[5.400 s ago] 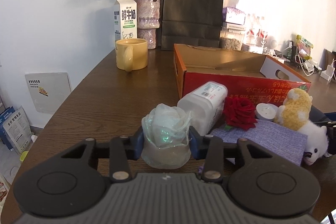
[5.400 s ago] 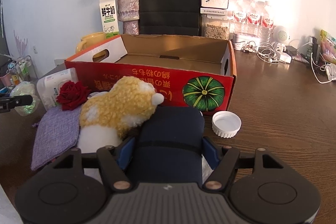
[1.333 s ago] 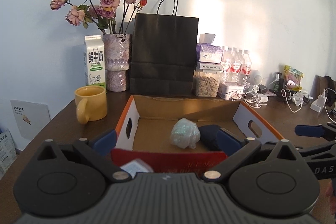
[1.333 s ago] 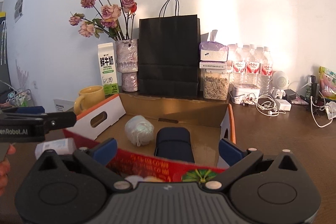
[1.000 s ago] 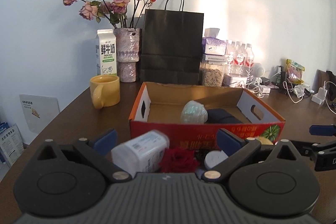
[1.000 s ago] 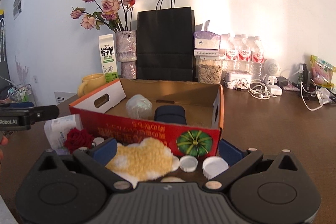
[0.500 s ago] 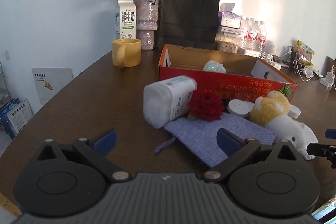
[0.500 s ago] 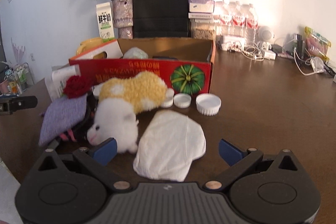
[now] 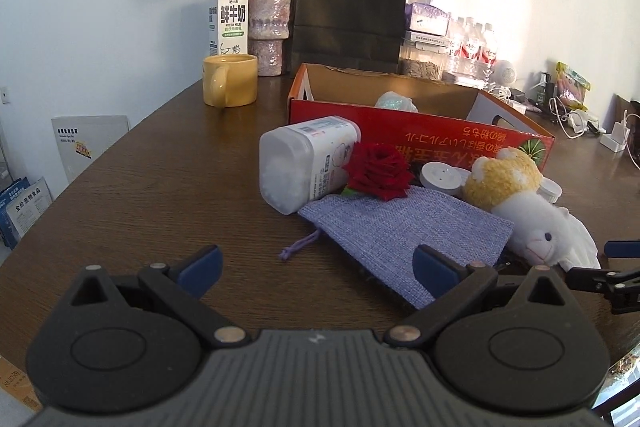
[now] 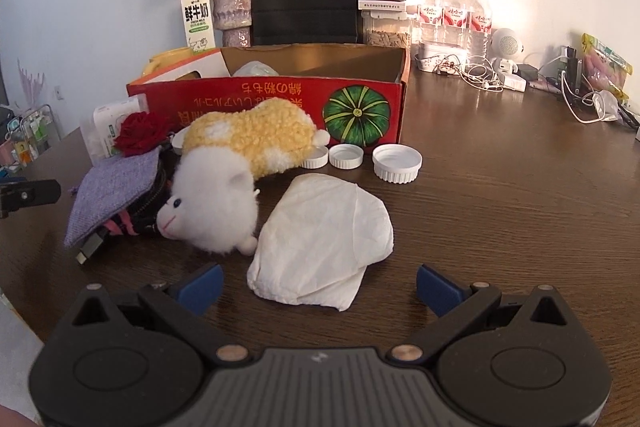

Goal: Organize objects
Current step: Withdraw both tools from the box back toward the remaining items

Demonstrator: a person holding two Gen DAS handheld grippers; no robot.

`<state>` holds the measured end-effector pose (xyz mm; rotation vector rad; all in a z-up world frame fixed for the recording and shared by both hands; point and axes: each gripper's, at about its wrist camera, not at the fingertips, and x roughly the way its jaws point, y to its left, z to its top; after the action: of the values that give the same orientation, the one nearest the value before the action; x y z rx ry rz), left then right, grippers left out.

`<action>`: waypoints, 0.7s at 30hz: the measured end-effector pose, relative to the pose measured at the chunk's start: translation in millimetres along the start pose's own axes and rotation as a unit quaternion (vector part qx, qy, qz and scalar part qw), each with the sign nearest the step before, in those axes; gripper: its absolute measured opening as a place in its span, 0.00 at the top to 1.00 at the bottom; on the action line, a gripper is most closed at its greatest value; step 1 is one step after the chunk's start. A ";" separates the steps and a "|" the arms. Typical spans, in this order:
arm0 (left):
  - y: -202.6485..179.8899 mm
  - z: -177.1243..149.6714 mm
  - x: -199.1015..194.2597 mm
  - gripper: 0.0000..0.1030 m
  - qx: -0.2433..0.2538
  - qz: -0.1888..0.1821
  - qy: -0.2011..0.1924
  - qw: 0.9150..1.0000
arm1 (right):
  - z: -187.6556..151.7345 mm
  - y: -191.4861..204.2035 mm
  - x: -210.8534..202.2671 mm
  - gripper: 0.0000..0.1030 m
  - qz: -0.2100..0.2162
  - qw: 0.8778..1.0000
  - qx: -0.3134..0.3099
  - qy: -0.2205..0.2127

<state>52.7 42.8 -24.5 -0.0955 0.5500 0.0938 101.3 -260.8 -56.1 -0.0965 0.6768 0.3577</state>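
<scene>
Both my grippers are spread wide with nothing between the fingers. Left gripper sits low over the wooden table, facing the purple cloth pouch; its right blue fingertip overlaps the pouch's near edge in view, and I can't tell whether it touches. Right gripper sits just in front of the white folded tissue, which lies flat on the table between the fingertips' line of sight and the box.

Red cardboard box is open-topped, pumpkin print on its front. Inside I see only a pale crinkly wrapped bundle poking above the rim; the rest of the interior is hidden from both views.

The remaining loose items sit outside, against the box front:
- white plastic jar lying on its side, base towards me, left of the pile
- red rose resting on the far edge of the pouch, touching the jar
- plush toy, yellow body and white head, lying on its side, head touching the tissue's left edge
- three white lids in a row on the table just by the pumpkin print
- something dark with a zipper tucked under the pouch, seen from the right wrist view; can't identify it.

Yellow mug, milk carton, flower vase and black paper bag stand behind the box.
</scene>
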 end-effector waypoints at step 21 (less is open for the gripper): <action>-3.5 -2.7 9.2 0.00 -0.002 -0.007 0.014 1.000 | 25.0 -16.9 31.2 0.00 -0.006 1.000 -0.004 0.006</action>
<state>59.5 39.6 -31.4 -0.1037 0.5767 0.0797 144.6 -262.4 -56.7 -0.1108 0.6867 0.3481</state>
